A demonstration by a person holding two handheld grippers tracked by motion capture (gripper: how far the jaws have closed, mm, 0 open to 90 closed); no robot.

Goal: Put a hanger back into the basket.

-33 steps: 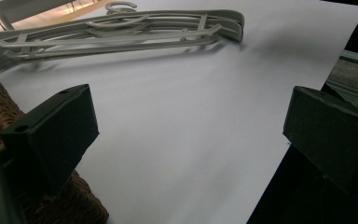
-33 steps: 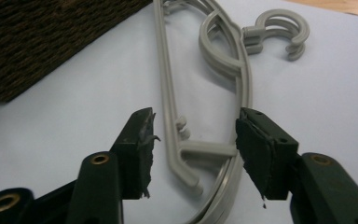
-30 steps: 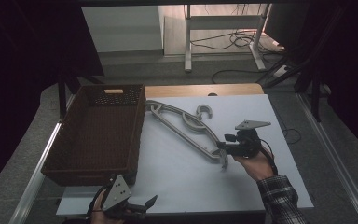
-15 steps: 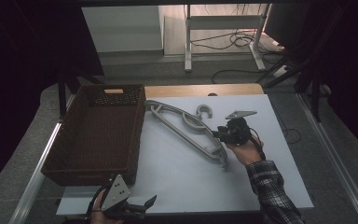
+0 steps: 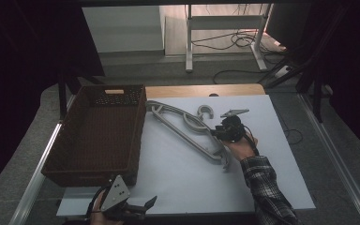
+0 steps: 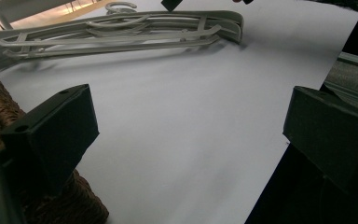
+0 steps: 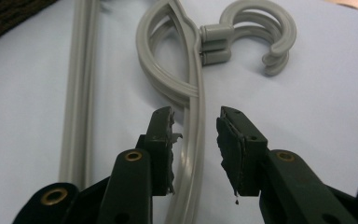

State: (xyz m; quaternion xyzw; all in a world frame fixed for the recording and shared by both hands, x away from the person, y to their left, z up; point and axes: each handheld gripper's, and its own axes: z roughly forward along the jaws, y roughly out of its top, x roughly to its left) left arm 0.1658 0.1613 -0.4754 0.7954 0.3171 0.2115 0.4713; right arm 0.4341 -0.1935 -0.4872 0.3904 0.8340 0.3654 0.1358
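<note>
The hangers [image 7: 193, 88] look like smooth grey plastic with a soft sheen, ribbed along their arms, lying on a matt white, paper-like sheet [image 5: 262, 178] over the wooden surface [image 5: 201, 90]. The basket [image 5: 98, 136] is rough brown wicker, tightly woven. The right claw [image 7: 196, 140] is matt black plastic with worn, ragged pads [image 7: 227, 144].

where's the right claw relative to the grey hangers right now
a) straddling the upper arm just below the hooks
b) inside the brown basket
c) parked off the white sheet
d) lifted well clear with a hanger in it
a: in the right gripper view the right claw has one jaw on each side of the upper arm of the grey hangers, which lie flat on the white sheet beside the basket.
</note>
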